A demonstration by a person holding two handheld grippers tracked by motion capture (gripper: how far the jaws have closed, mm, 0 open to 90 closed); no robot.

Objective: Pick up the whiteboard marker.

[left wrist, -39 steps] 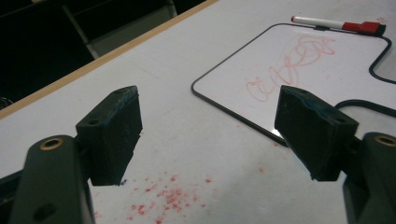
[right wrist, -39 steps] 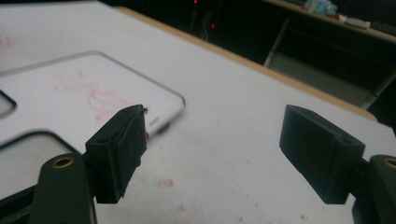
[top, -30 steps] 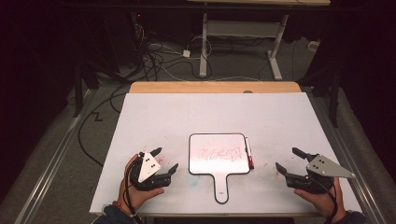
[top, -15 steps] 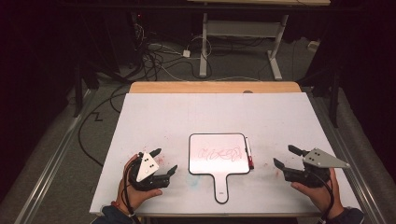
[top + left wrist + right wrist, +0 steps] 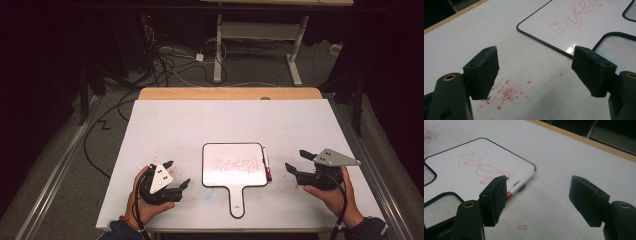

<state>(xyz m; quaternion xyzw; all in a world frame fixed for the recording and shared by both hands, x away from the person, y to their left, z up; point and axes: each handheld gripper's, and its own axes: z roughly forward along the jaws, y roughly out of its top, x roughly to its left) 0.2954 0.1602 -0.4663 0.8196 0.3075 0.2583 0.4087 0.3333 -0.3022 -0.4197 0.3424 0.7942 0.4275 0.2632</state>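
A small paddle-shaped whiteboard (image 5: pixel 234 167) with a red scribble (image 5: pixel 235 164) lies flat near the table's front, handle toward me. A red-capped white marker (image 5: pixel 266 164) rests along its right edge; the same marker (image 5: pixel 521 184) shows ahead of my right gripper's left jaw. My left gripper (image 5: pixel 177 175) sits left of the board, held in a hand, jaws wide apart with nothing between them, and the board's corner (image 5: pixel 564 27) lies ahead of it. To the right of the marker my right gripper (image 5: pixel 298 162) stands open and holds nothing.
The white tabletop (image 5: pixel 200 125) has a wooden strip (image 5: pixel 230 93) along its far edge. Red marker specks (image 5: pixel 504 93) stain the surface under my left gripper. Cables (image 5: pixel 170 65) and a desk frame (image 5: pixel 255 45) stand on the floor beyond.
My right gripper has moved left, closer to the marker and the board. The left gripper has stayed in place, and the board and marker lie unmoved.
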